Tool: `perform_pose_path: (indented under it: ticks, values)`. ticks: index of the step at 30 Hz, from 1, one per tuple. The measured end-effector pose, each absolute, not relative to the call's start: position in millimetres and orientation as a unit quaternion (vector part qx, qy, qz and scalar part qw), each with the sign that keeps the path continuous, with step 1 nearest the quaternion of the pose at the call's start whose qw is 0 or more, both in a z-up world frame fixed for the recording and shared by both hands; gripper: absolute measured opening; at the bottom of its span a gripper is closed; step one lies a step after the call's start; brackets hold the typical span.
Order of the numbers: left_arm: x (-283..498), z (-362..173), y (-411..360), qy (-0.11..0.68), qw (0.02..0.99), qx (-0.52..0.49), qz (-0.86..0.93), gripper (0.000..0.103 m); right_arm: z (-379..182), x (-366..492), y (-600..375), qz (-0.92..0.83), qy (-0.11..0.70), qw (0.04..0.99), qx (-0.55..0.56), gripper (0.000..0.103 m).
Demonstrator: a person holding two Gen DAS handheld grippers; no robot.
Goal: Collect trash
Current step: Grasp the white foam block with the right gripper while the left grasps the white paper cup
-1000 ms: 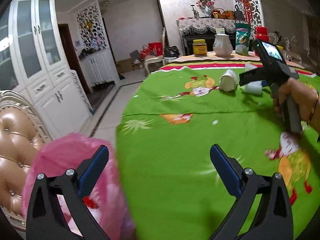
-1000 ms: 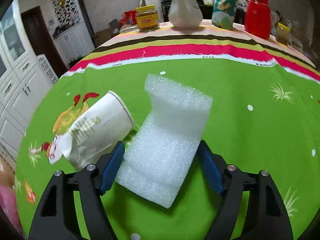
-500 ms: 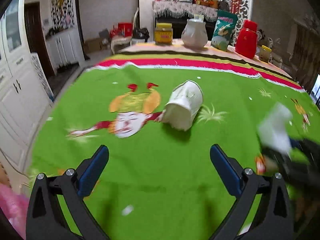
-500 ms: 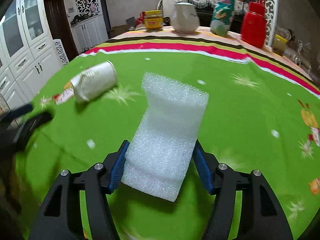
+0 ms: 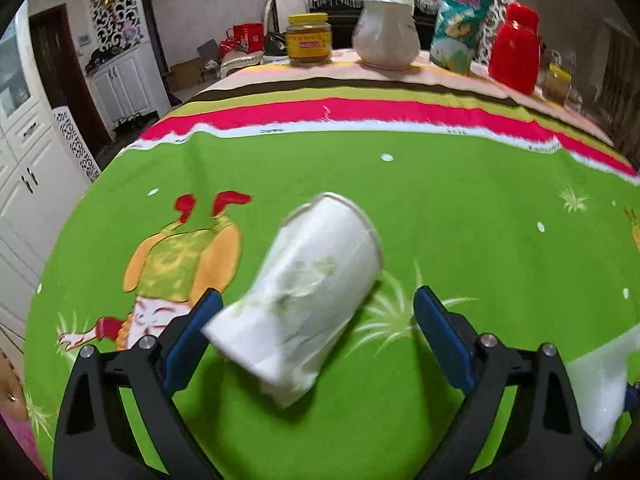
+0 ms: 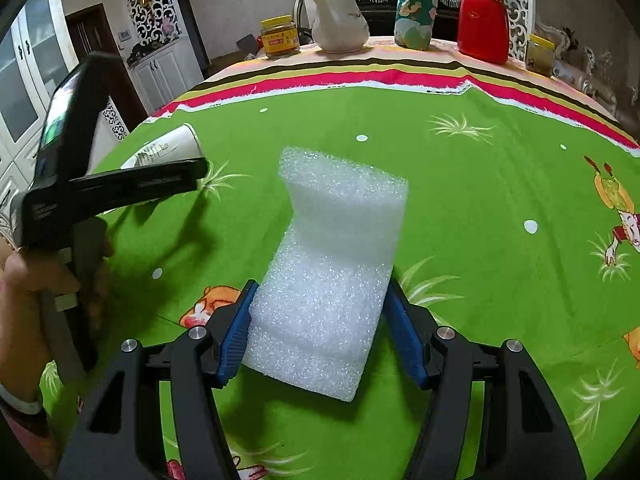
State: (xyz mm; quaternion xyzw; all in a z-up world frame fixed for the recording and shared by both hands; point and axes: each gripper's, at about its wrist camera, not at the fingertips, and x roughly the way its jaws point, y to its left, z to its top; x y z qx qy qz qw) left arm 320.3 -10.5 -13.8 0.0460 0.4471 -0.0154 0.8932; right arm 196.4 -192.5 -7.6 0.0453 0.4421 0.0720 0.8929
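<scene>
A white paper cup (image 5: 308, 296) lies on its side on the green tablecloth (image 5: 460, 208), its base between the open fingers of my left gripper (image 5: 316, 332). The left finger pad is close to the cup; the right pad stands apart from it. The cup also shows in the right wrist view (image 6: 168, 150), partly behind the left gripper's body (image 6: 100, 184). My right gripper (image 6: 318, 336) is shut on a white foam block (image 6: 332, 268) and holds it above the cloth. The foam block also shows at the lower right edge of the left wrist view (image 5: 600, 392).
At the table's far edge stand a yellow-lidded jar (image 5: 308, 40), a white jug (image 5: 386, 36), a green snack bag (image 5: 460, 36) and a red container (image 5: 516, 56). White cabinets (image 5: 24, 184) stand left of the table. Something pink (image 5: 20, 444) shows at the lower left.
My left gripper swung from the pink bag at the table's edge to the paper cup and closed in until the cup lies between its fingers. My right gripper lifted the foam block and pulled back.
</scene>
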Motion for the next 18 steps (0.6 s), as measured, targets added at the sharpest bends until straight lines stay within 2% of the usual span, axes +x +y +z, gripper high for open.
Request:
perform_pose_path:
  ticks: [5,9,11,14,16,18]
  values:
    - [324,-17,-26,0.447,0.890,0.086,-0.008,0.091,-7,197,-191,0.071,0.443,0.893,0.044,0.060]
    - [323,-17,-23,0.449,0.890,0.080,-0.011,0.090,-7,198,-192,0.071,0.443,0.893,0.044,0.060]
    - [320,-16,-23,0.448,0.890,0.076,-0.018,0.085,-7,198,-191,0.071,0.443,0.893,0.044,0.060]
    - [317,-16,-28,0.443,0.892,0.083,-0.032,0.071,-7,198,-192,0.071,0.443,0.893,0.043,0.060]
    - [313,-15,-35,0.437,0.893,0.099,-0.042,0.056,-7,198,-191,0.071,0.443,0.893,0.044,0.060]
    - [310,-15,-43,0.431,0.894,0.120,-0.042,0.049,-7,198,-191,0.071,0.443,0.893,0.044,0.060]
